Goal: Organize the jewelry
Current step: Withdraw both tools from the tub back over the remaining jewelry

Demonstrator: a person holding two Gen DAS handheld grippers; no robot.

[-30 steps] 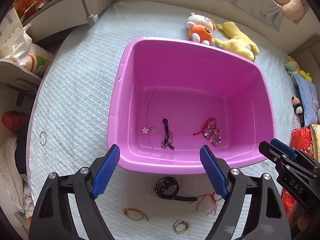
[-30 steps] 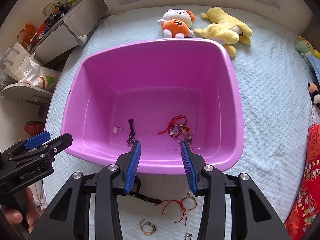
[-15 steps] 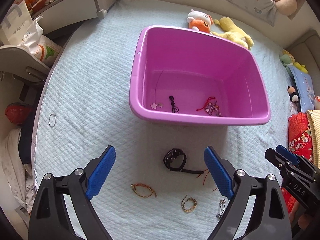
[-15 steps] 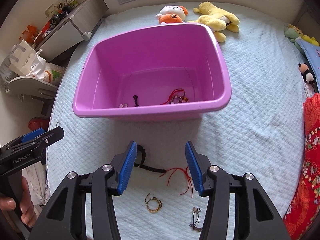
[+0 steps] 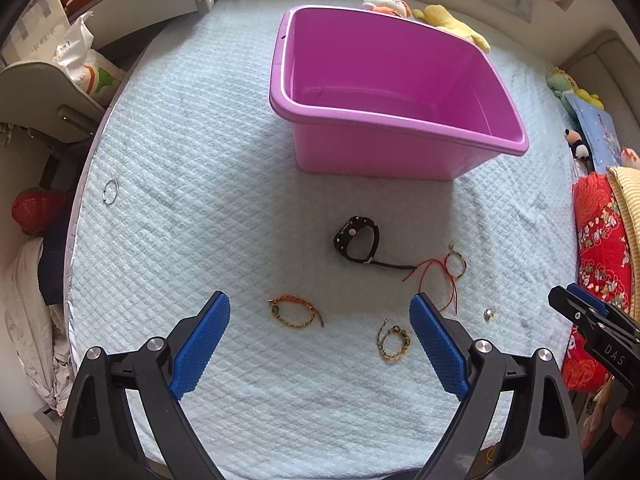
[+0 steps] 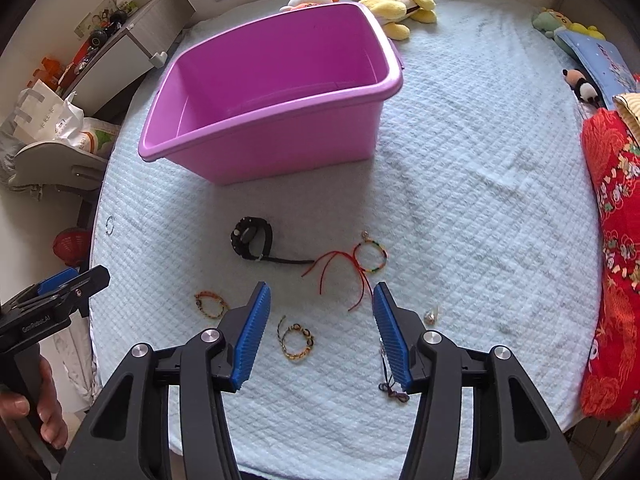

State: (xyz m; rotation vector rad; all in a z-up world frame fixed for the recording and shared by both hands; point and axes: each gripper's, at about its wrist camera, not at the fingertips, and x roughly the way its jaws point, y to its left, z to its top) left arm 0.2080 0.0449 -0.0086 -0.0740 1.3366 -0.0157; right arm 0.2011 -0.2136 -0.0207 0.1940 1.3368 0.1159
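Note:
A purple tub (image 5: 384, 156) stands on the pale blue bedspread; its near wall hides its floor. In front of it lie a black watch (image 5: 357, 239) (image 6: 252, 237), a red-string bead bracelet (image 5: 456, 266) (image 6: 370, 256), an orange braided bracelet (image 5: 296, 316) (image 6: 210, 304), a yellow-brown braided bracelet (image 5: 394, 343) (image 6: 297, 340) and a small silver piece (image 5: 489, 313) (image 6: 430, 316). My left gripper (image 5: 319, 298) hovers wide open above the orange bracelet, empty. My right gripper (image 6: 321, 286) has its jaws opening with nothing between them. A dark corded pendant (image 6: 392, 386) lies by its right finger.
A silver ring (image 5: 110, 191) lies near the bed's left edge. Plush toys (image 6: 394, 4) sit behind the tub. A red patterned cushion (image 6: 616, 280) lines the right side. A drawer unit (image 6: 132, 52) and bags stand off the bed at the left.
Both grippers have pulled back from above the tub to the bedspread in front of it. The jewelry inside the tub has dropped out of sight. The right jaws have widened.

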